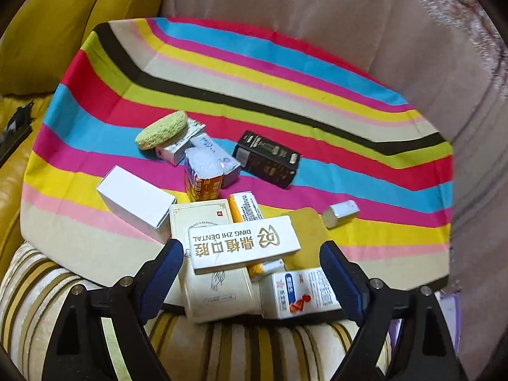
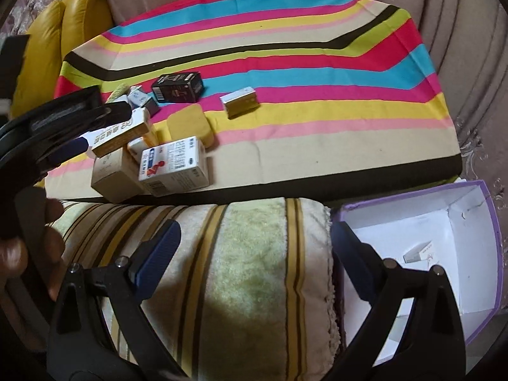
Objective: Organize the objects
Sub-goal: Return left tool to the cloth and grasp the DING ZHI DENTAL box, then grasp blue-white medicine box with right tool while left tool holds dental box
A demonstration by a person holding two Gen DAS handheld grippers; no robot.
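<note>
Plainly, the relation that matters:

Left tongs: the left gripper [image 1: 252,255] stands released, its blue pads spread wide and grasping nothing; the right wrist view shows it from the side [image 2: 82,146], nosing in at the near end of the pile.

Thing between them: the Ding Zhi Dental box [image 1: 244,243] lies just ahead of the tips and between the two pads, resting on top of the cream box [image 1: 209,273].

Its long axis: it runs crosswise, from pad to pad, tilted a little, the end by the right pad lying farther from the tips. Closing as they stand would likely meet the box end to end, so a turn of the wrist may be needed to take it across its narrow width.

Neighbours: the red-and-blue medicine box [image 1: 301,292] sits below and toward the right pad; an orange box [image 1: 246,209] pokes out from under the far side.

Right tongs: the right gripper [image 2: 254,247] is also released and empty, hanging over the striped towel [image 2: 247,254], well apart from the pile.

Destination, by my guess: the purple-rimmed box [image 2: 495,254] just beside the right tongs' right pad.

Nearer hand: the left, clearly.
</note>
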